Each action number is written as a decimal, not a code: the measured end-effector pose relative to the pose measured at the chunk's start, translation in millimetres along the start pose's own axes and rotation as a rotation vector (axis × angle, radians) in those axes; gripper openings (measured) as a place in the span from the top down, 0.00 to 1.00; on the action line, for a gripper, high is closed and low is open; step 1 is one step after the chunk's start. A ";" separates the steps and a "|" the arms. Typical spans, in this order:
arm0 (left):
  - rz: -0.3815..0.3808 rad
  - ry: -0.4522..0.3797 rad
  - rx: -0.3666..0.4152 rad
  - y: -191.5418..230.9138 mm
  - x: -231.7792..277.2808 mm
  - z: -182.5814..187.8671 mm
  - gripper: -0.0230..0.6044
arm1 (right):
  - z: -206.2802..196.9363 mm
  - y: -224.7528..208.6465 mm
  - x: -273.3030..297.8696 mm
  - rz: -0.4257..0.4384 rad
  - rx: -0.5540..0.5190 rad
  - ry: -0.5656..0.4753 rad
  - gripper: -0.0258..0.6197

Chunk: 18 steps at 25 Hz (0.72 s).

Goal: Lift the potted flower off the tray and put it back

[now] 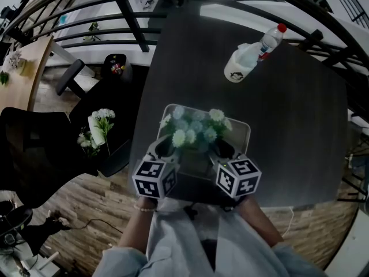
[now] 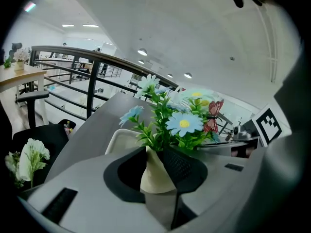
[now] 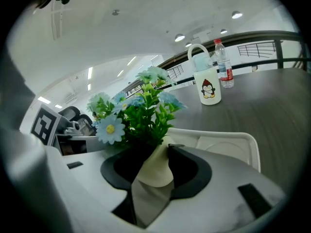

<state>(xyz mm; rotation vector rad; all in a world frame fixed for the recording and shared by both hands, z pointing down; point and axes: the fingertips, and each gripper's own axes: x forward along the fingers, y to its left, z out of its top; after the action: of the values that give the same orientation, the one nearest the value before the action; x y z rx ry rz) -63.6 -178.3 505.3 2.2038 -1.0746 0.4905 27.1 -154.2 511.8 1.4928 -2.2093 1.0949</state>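
Left gripper (image 1: 163,149) and right gripper (image 1: 224,150) stand wide around the flower pot (image 2: 155,174) on the tray (image 1: 241,127); mug (image 1: 237,68) at one o'clock.

Flowers (image 1: 193,128) fill the space above the tray (image 1: 241,135) and block its middle from above. Right of the tray, the table (image 1: 300,131) is bare to its edge. Beyond the tray, to the right, a mug (image 1: 237,66) and a bottle (image 1: 271,40) stand together, well apart from it.
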 end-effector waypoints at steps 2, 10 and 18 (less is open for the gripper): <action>0.001 -0.008 -0.013 0.5 -0.8 0.4 0.78 | 0.5 0.2 -0.7 -0.006 0.001 -0.007 0.71; 0.024 0.002 -0.007 -1.0 -1.1 1.1 0.81 | 1.1 -1.0 -1.4 -0.010 0.029 -0.008 0.76; 0.020 0.001 -0.016 -4.1 -4.9 4.0 0.82 | 4.2 0.0 -6.2 -0.013 0.042 -0.010 0.77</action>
<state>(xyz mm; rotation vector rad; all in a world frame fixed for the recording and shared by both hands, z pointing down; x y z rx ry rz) -63.1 -176.3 498.1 2.1805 -1.0969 0.4900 30.6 -152.9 505.4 1.5312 -2.1930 1.1387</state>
